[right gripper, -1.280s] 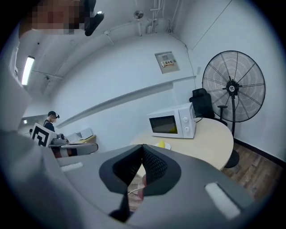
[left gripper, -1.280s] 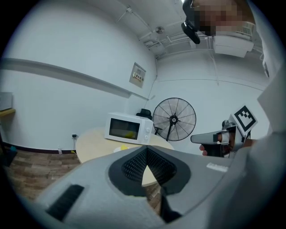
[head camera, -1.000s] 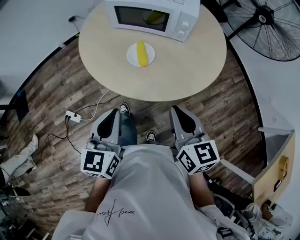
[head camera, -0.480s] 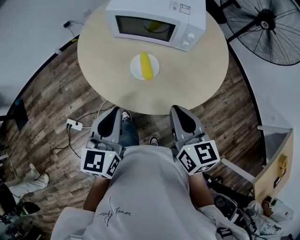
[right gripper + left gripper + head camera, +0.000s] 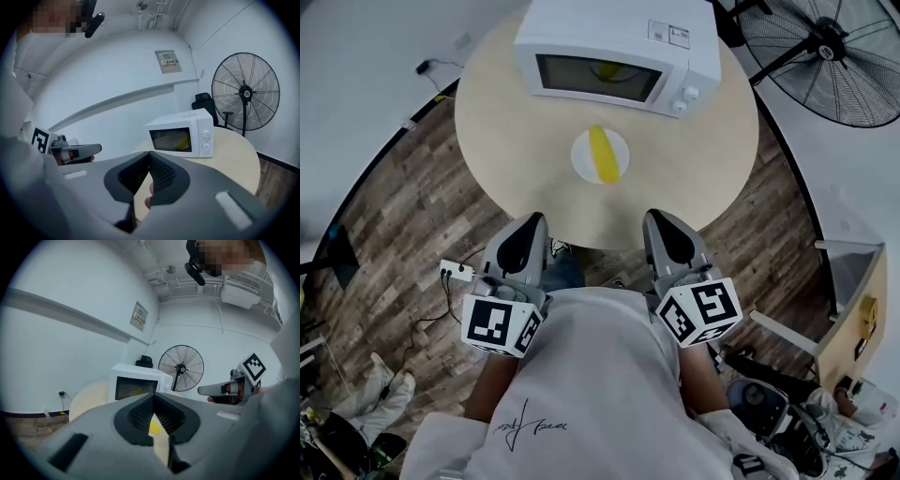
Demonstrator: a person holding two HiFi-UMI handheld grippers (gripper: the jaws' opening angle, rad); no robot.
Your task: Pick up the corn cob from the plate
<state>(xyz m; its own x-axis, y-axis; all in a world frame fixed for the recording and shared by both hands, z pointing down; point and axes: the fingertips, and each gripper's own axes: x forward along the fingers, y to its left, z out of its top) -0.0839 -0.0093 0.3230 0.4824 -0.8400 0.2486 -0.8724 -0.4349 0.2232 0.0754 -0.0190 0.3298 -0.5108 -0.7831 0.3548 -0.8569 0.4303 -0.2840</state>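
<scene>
A yellow corn cob (image 5: 602,154) lies on a small white plate (image 5: 585,156) near the front of a round, light wooden table (image 5: 703,178). Both grippers are held low in front of the person, short of the table's near edge and apart from the plate. My left gripper (image 5: 532,221) is shut and holds nothing. My right gripper (image 5: 659,217) is also shut and empty. In the left gripper view the corn cob (image 5: 154,427) shows as a yellow patch through the wedge below the left gripper's (image 5: 153,397) closed tips. The right gripper (image 5: 149,153) points at the table.
A white microwave (image 5: 614,56) stands at the back of the table with something yellow behind its door. A black pedestal fan (image 5: 834,56) is at the far right. A power strip (image 5: 455,272) with cables lies on the wood floor at left. A wooden cabinet (image 5: 853,319) stands at right.
The person has walked toward the table, so plate, corn cob and microwave sit closer in the head view. Both grippers stay shut and have reached the table's near edge.
</scene>
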